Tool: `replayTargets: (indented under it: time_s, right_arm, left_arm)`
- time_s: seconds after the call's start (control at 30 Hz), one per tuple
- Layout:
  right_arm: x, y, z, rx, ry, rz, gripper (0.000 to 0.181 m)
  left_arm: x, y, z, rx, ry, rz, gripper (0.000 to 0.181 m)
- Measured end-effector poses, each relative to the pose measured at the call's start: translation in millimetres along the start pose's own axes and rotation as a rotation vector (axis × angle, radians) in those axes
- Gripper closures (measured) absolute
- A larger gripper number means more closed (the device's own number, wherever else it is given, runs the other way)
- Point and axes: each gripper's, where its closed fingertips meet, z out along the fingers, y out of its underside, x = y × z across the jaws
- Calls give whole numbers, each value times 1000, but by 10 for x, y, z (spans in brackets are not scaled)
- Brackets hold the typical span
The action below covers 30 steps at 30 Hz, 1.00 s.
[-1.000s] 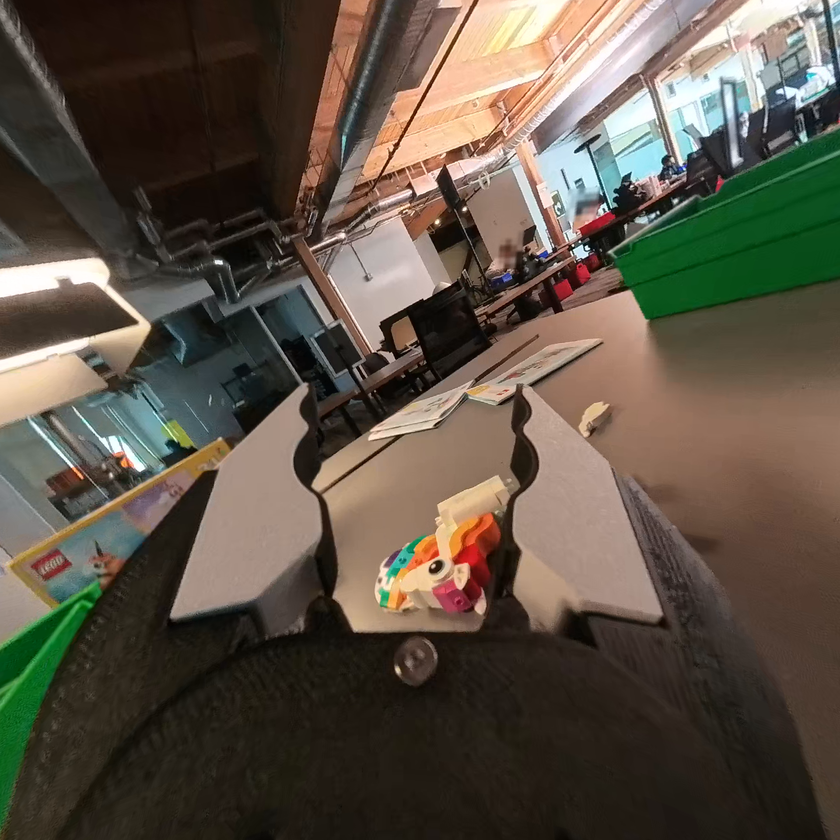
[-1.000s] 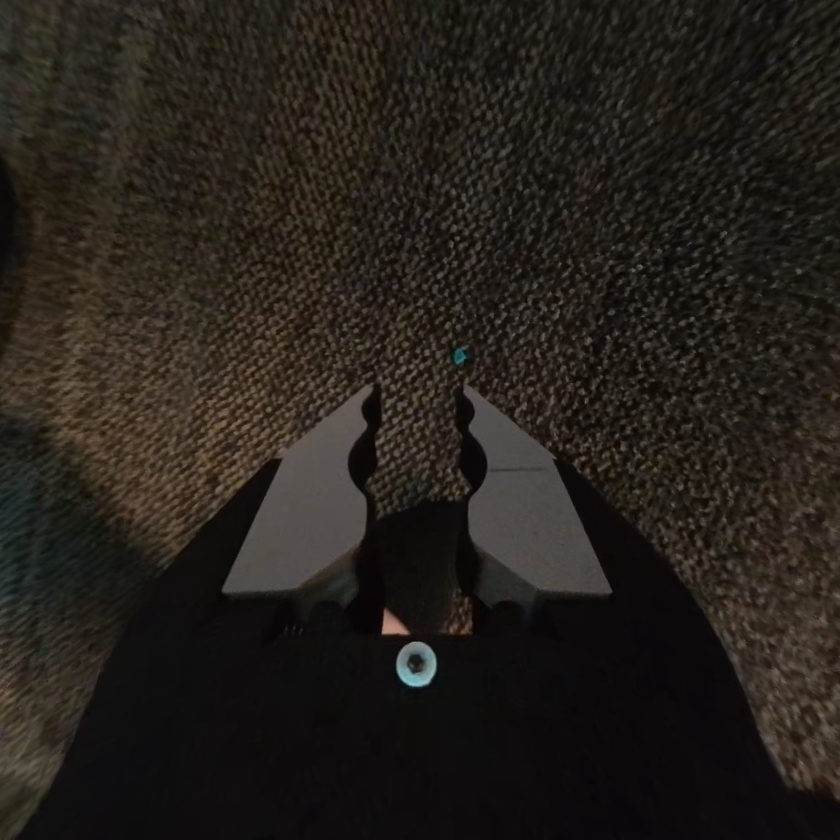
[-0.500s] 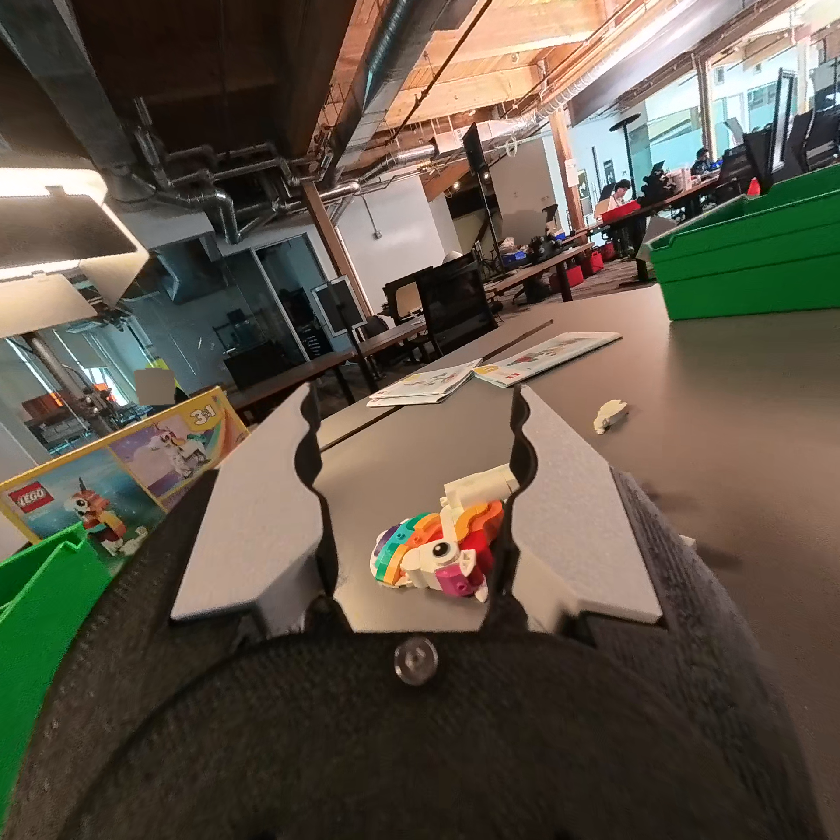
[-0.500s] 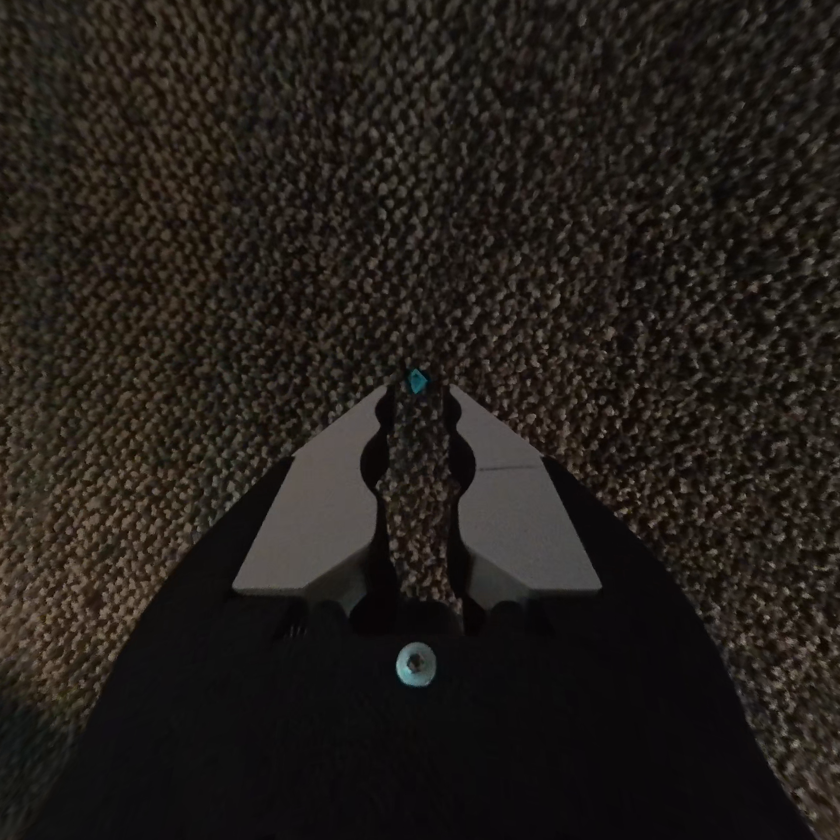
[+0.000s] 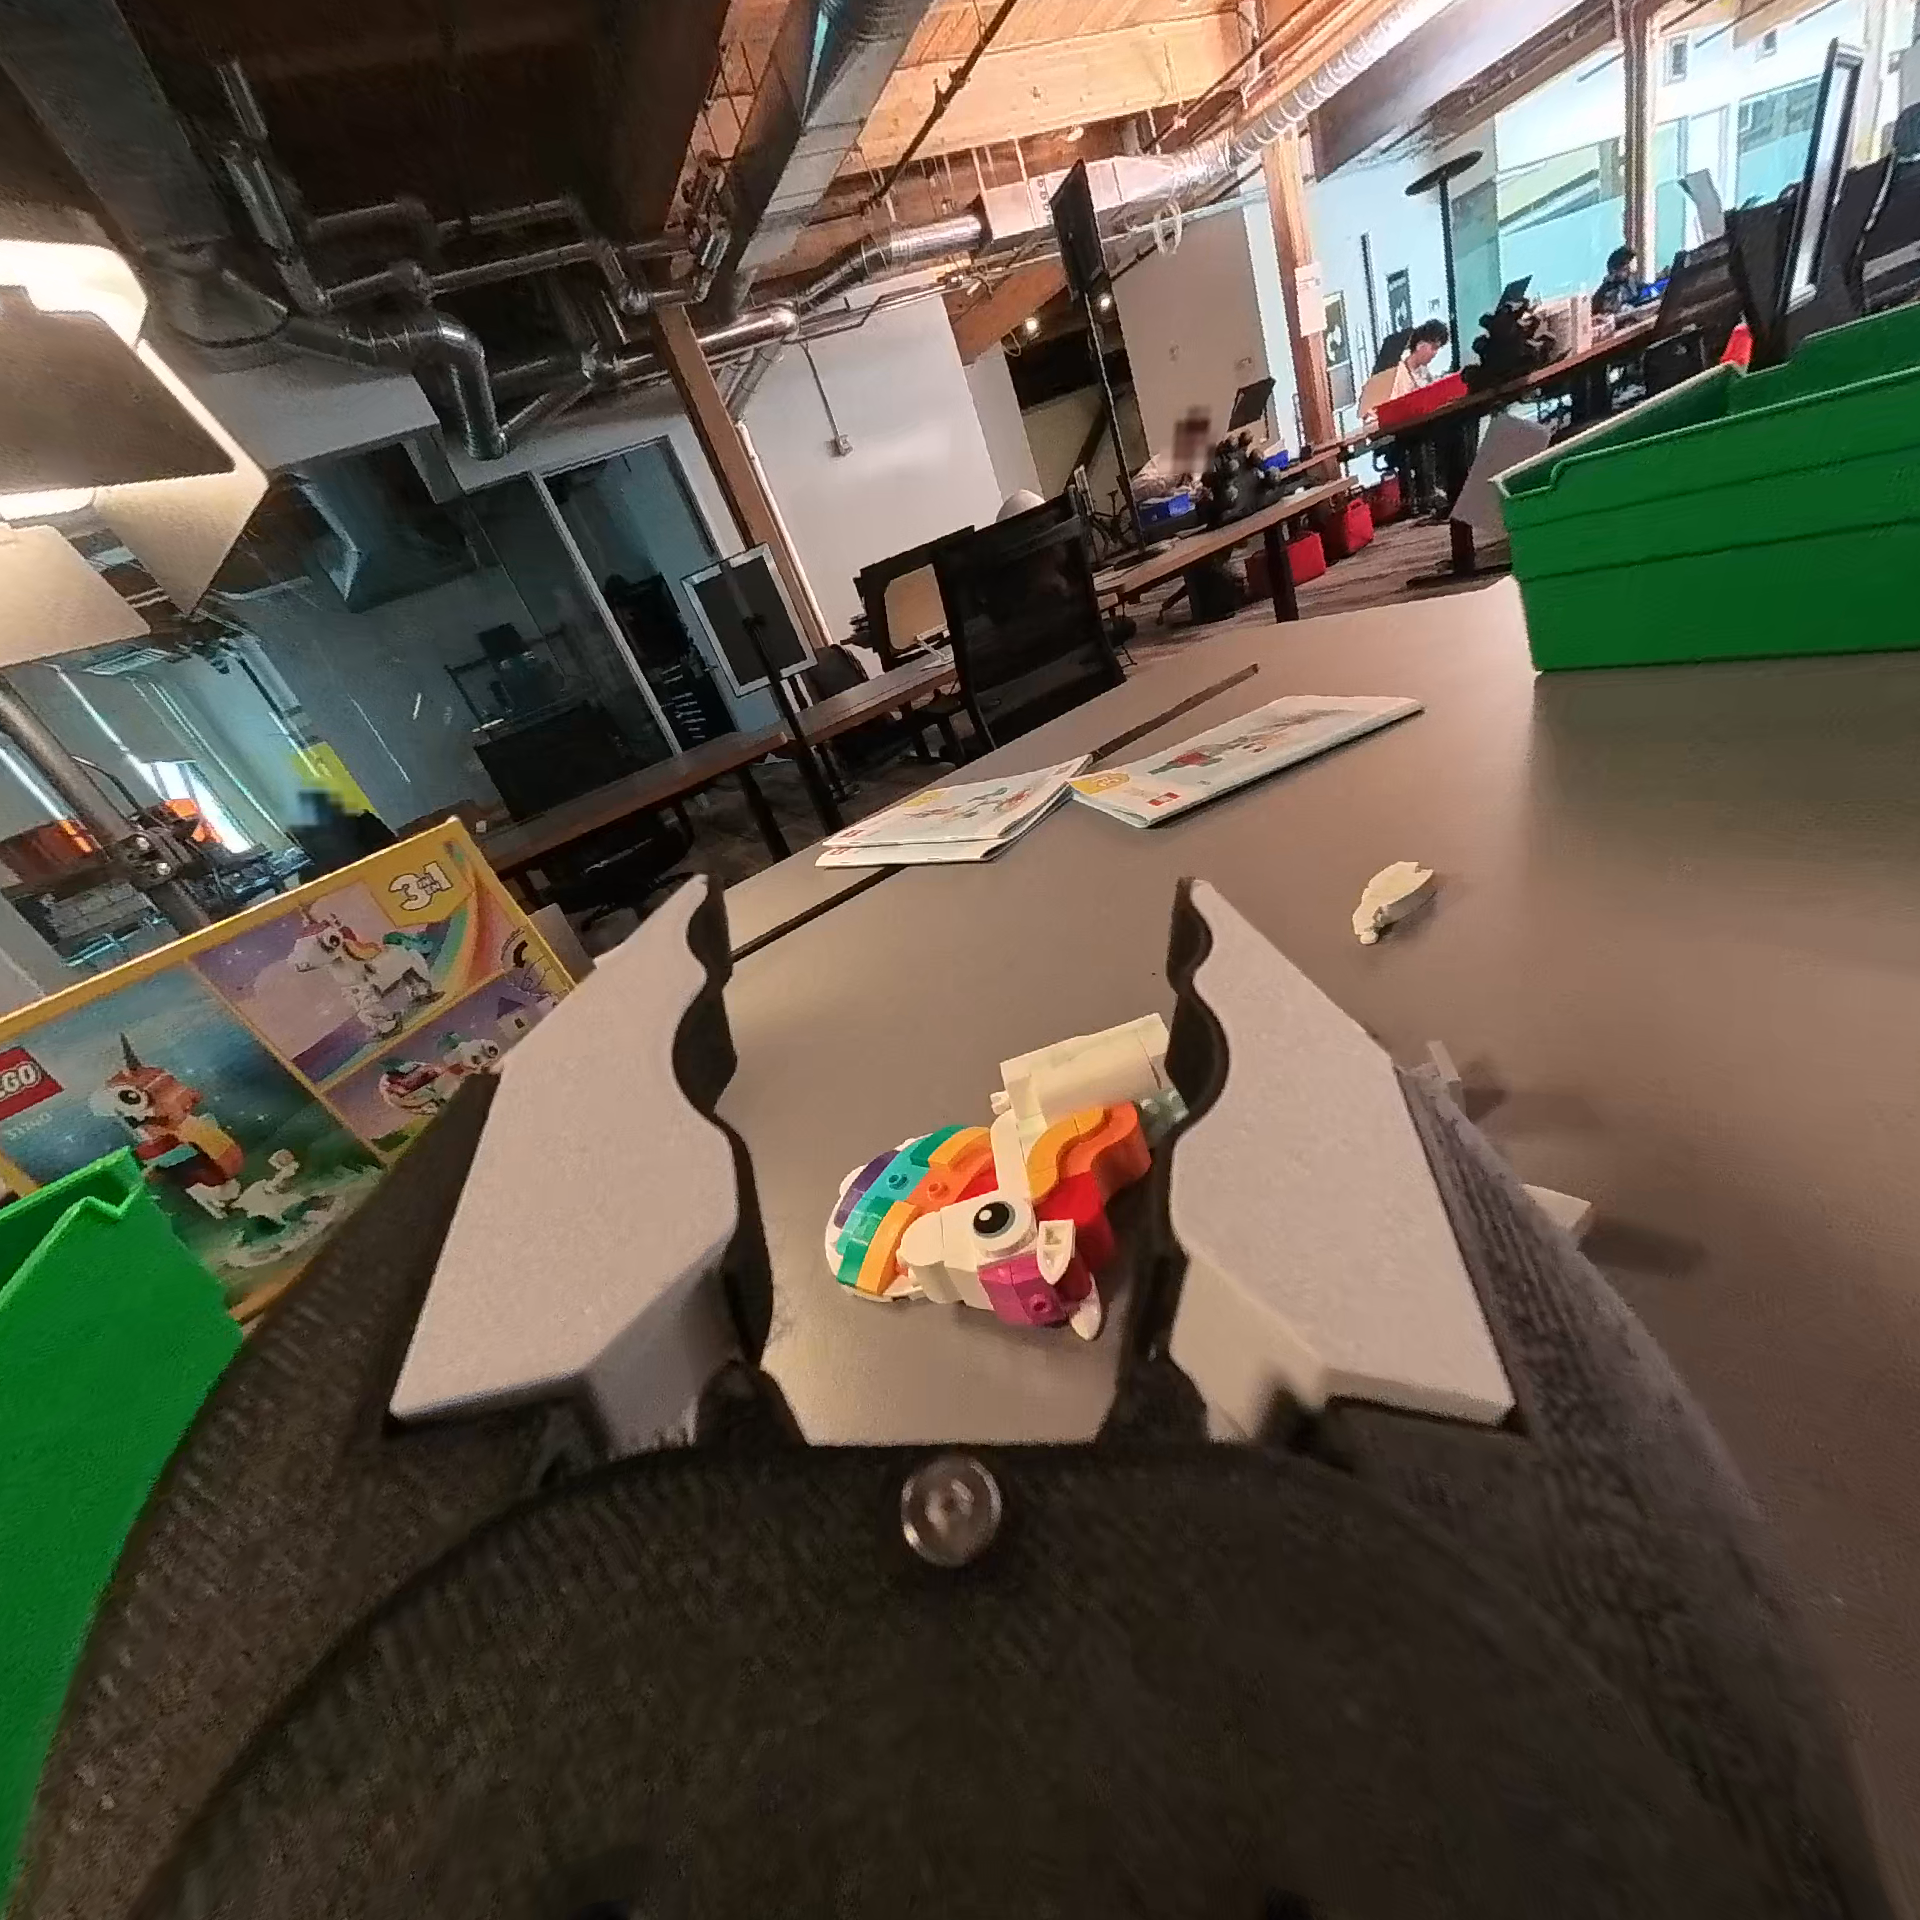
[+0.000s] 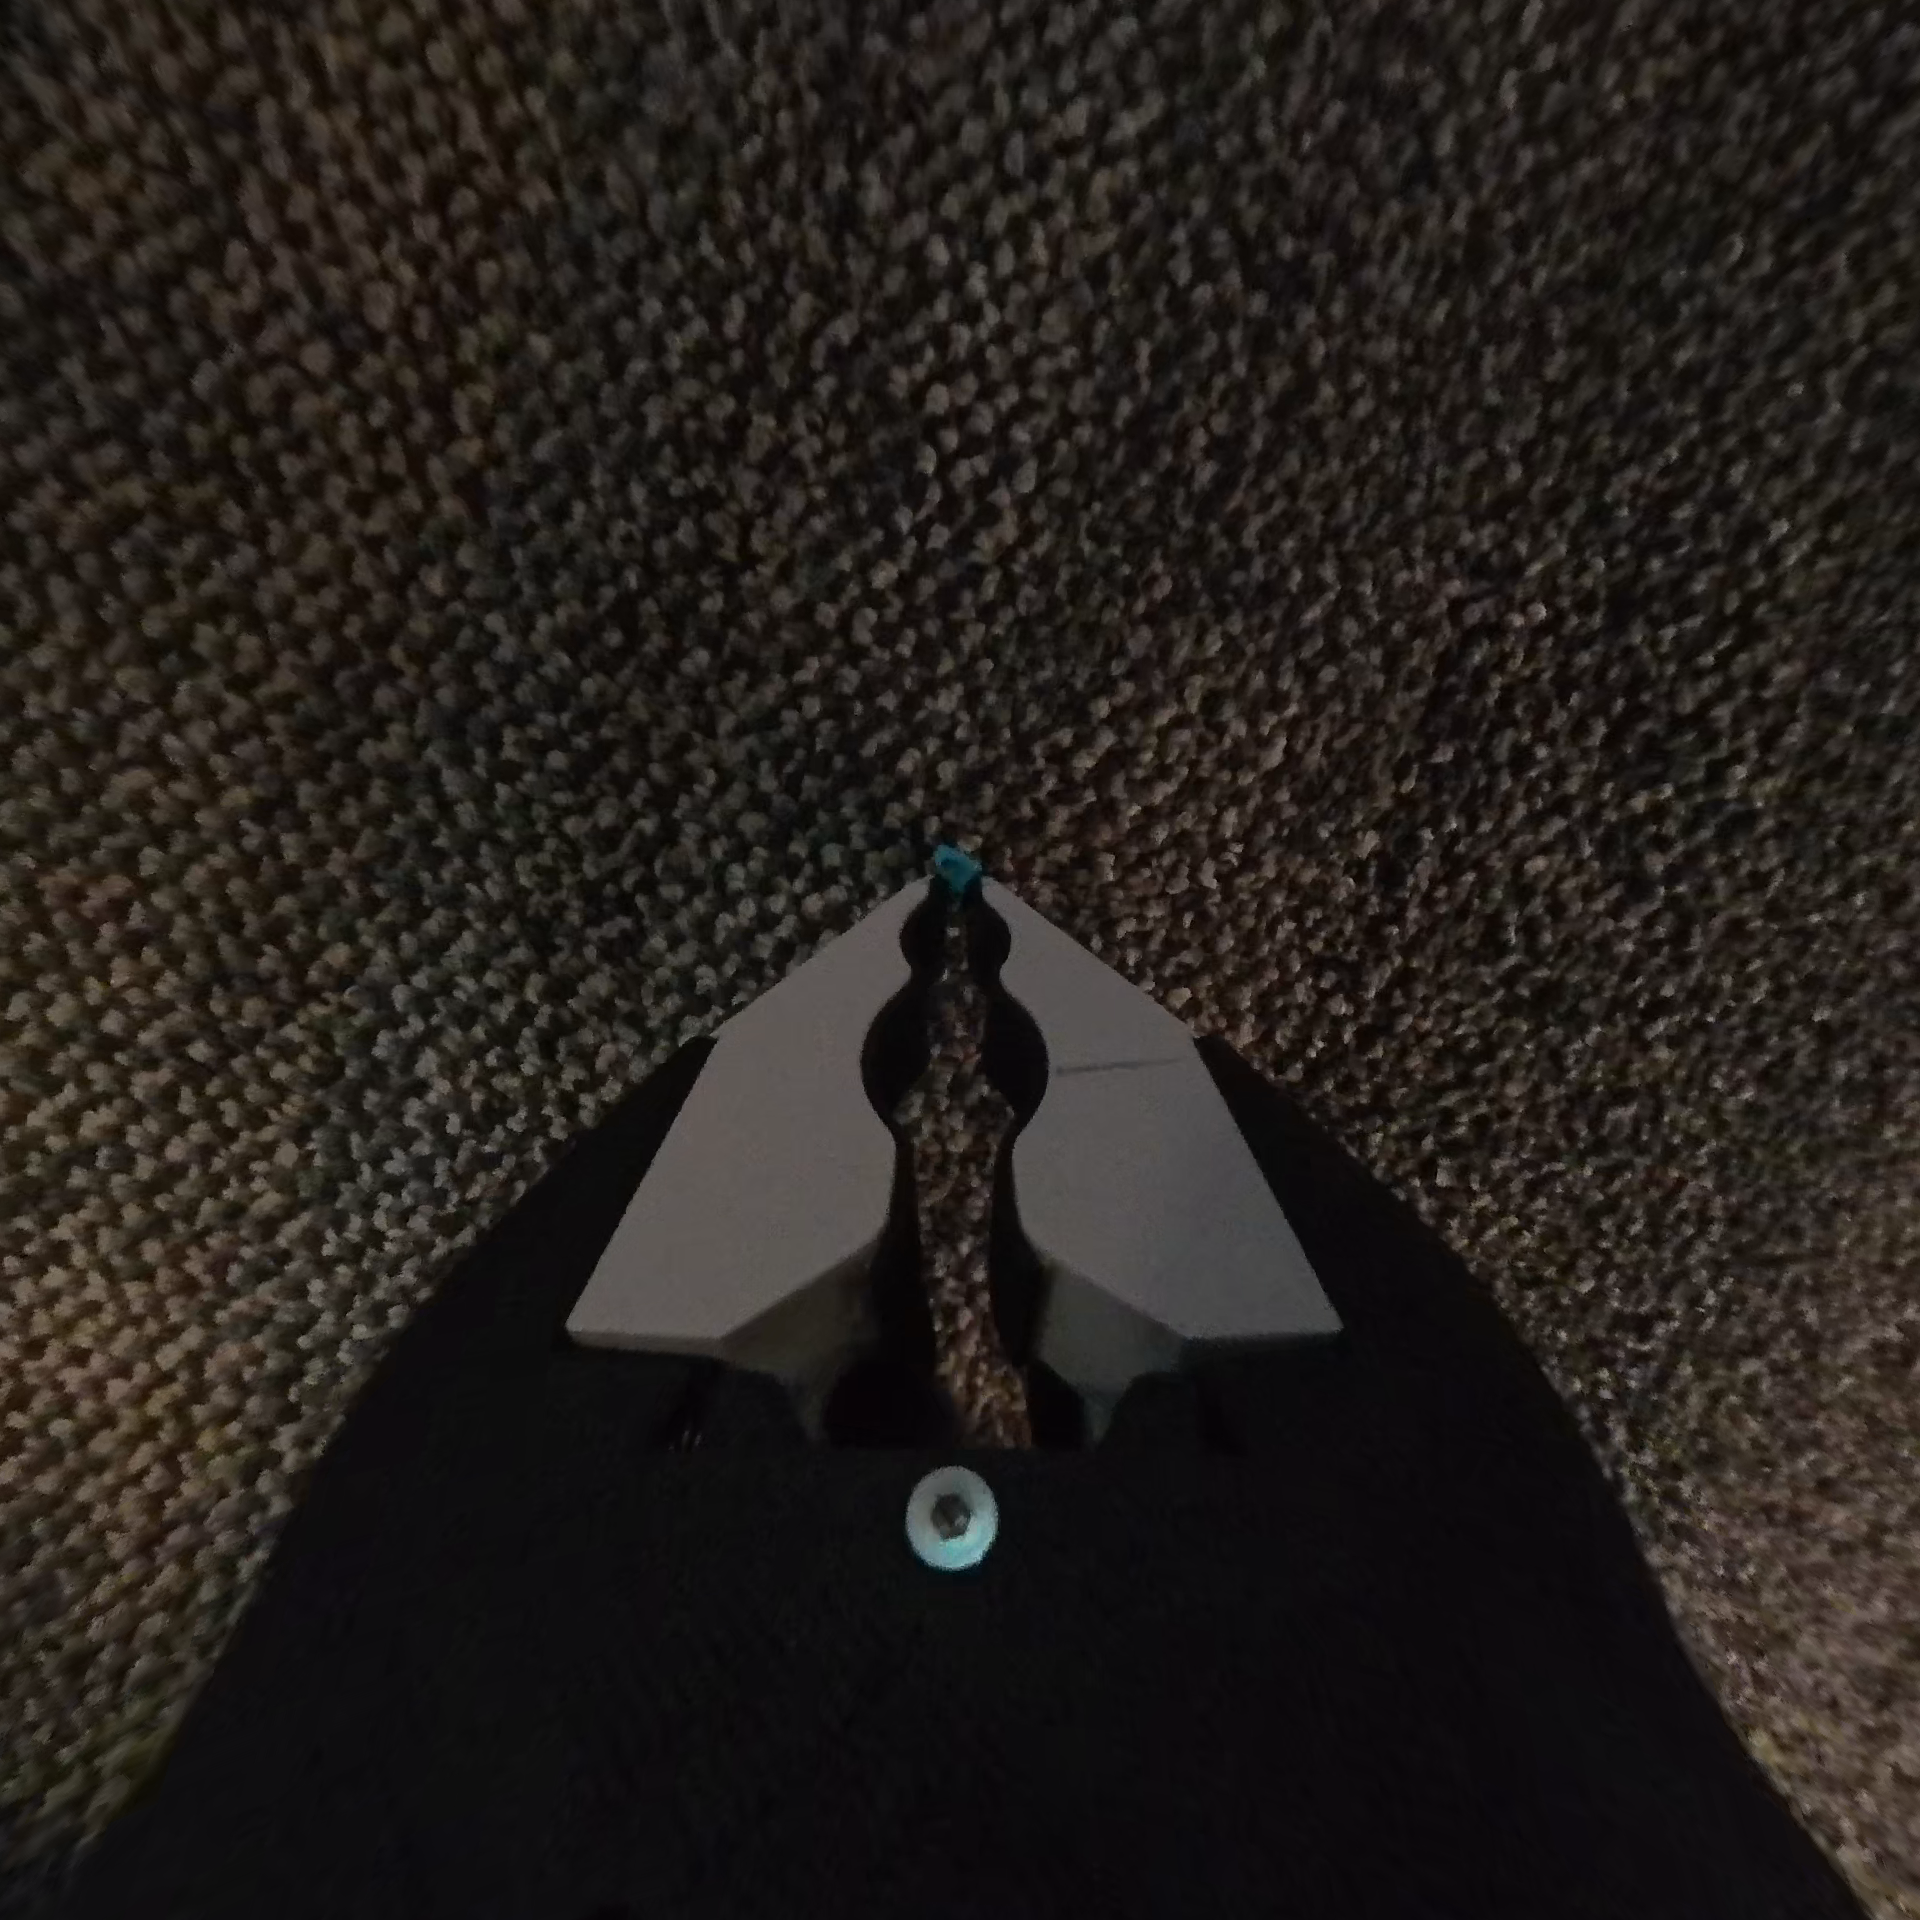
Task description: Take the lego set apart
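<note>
Handling: my left gripper (image 5: pixel 951 925) gapes wide, holding nothing, around the small, light, rigid lego unicorn (image 5: pixel 997 1195) lying on the grey table (image 5: pixel 1662 935) against my right finger; I'd pinch its white body | Right gripper (image 6: pixel 954 896): nipped onto a tiny teal piece (image 6: pixel 953 864) on the carpet (image 6: pixel 935 416) | Change: right fingers wider half a second ago, now closed on it; left barely shifted.

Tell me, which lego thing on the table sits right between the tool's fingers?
The rainbow unicorn piece: it lies between the open left tool's fingers, while the small white piece lies farther off, beyond them.
</note>
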Motion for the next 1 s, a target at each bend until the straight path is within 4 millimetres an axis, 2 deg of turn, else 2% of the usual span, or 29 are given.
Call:
replayTargets:
  time_s: [0.13,0.27,0.4,0.5,0.63,0.7,0.77,0.83,0.9,0.93,1.0]
  right_arm:
    - [36,-102,-146,36,-11,8,181]
    - [216,-174,-445,37,19,24,181]
    - [561,-245,-992,41,89,49,180]
    - [903,-206,-1549,32,181,113,181]
    - [1252,-246,-2518,107,271,287,180]
    - [1433,-301,-3116,161,358,365,181]
    - [1618,-317,-3805,189,482,440,180]
    - [1707,-465,-4504,270,561,483,181]
    - [1754,-687,-5186,363,651,453,180]
    - [1771,-820,-5519,417,698,428,180]
    - [1783,-1105,-6165,529,788,382,180]
  left_arm:
    - [35,-39,-12,15,6,23,98]
    - [17,-79,-15,35,5,6,97]
    - [33,-137,-43,58,1,48,97]
    - [85,-213,-78,96,-12,136,92]
    - [169,-328,-156,154,-52,257,89]
    - [187,-327,-166,153,-67,304,87]
    - [195,-299,-173,124,-82,346,86]
    - [253,-196,-168,45,-88,405,85]
    - [457,-136,-224,-16,-32,438,85]
    - [567,-188,-292,-8,-13,441,85]
    - [728,-455,-513,69,-18,360,86]
